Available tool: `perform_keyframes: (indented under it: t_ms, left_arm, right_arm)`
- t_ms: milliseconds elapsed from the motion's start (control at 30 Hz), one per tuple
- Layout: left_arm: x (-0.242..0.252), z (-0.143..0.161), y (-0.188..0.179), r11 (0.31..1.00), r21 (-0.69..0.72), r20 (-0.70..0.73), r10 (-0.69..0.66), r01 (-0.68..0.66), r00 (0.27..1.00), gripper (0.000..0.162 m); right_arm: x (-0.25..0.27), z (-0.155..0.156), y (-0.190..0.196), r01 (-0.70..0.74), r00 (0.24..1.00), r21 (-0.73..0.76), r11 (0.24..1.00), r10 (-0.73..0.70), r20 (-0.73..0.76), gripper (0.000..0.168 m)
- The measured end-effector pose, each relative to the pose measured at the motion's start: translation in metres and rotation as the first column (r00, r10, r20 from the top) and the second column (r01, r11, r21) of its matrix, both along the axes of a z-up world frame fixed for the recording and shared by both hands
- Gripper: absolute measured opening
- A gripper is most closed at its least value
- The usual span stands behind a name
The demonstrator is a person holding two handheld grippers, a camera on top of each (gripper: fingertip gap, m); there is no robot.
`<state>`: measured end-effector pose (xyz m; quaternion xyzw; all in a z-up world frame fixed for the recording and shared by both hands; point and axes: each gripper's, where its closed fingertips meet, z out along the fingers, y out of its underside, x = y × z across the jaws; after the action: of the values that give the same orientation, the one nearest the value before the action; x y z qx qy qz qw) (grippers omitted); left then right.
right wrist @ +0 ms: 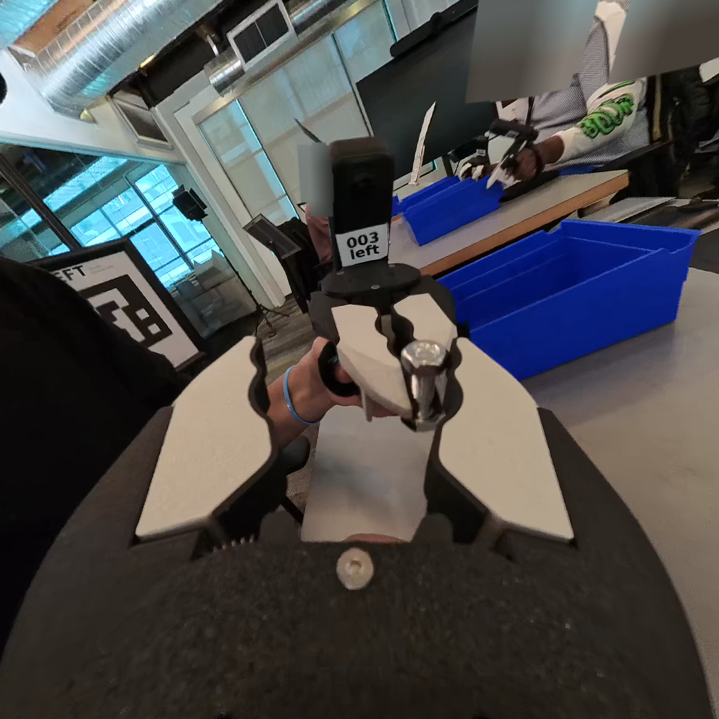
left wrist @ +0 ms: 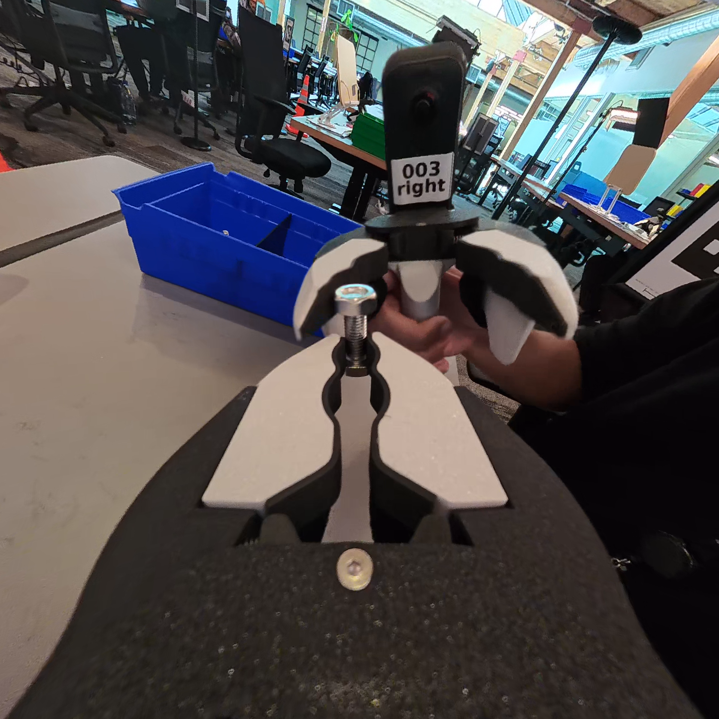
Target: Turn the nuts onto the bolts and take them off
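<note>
Surface [left wrist: 58,389]: grey, carries the bin.
Bin [left wrist: 218,233]: blue, behind the bolt, likely holding spare parts.
Right tool [right wrist: 356,373]: spread wide around the bolt head, gripping nothing, seemingly poised to turn it.
Left tool [left wrist: 355,350]: clamped on the bolt's lower threads, steadying it.
Bolt [left wrist: 355,311]: upright, head up.
Nut [left wrist: 355,369]: at the bolt's bottom end, between the left tool's tips.

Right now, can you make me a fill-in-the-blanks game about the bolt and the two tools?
1. The left tool is shut on the ____.
2. The right tool is ____, with nothing in its grip.
3. The bolt's head points ____.
4. The bin on the table is ____ in colour.

Missing words: bolt; open; up; blue
</note>
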<state>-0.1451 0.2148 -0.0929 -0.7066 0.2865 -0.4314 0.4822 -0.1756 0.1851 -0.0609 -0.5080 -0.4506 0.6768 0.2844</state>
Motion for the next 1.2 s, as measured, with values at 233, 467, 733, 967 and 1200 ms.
perform_keyframes:
  t_ms: [233,467,733,967,1200]
  left_arm:
    - [-0.004,0.003,-0.001,1.0,0.017,-0.015,0.014,-0.014,1.0,0.008]
    - [-0.005,0.002,0.0,1.0,0.018,0.013,0.004,-0.004,1.0,0.008]
    - [-0.012,0.006,-0.001,0.998,0.063,0.008,0.015,-0.016,1.0,0.009]
    - [-0.012,0.002,0.0,0.998,0.059,-0.013,0.02,-0.019,1.0,0.008]
    - [-0.008,0.002,-0.003,0.997,0.072,-0.05,0.017,-0.014,0.999,0.008]
  right_arm:
    - [0.019,0.001,0.02,0.041,0.999,-0.006,0.999,-0.041,0.0,0.083]
    - [0.005,0.006,-0.002,-0.051,0.999,-0.003,0.999,0.051,-0.01,0.091]
    - [0.009,-0.001,0.02,0.011,0.999,0.04,0.999,-0.012,0.038,0.085]
    - [0.008,0.004,-0.001,-0.06,0.998,0.016,0.998,0.06,0.007,0.083]
    - [-0.009,0.0,0.01,-0.051,0.999,-0.015,0.999,0.052,0.015,0.08]
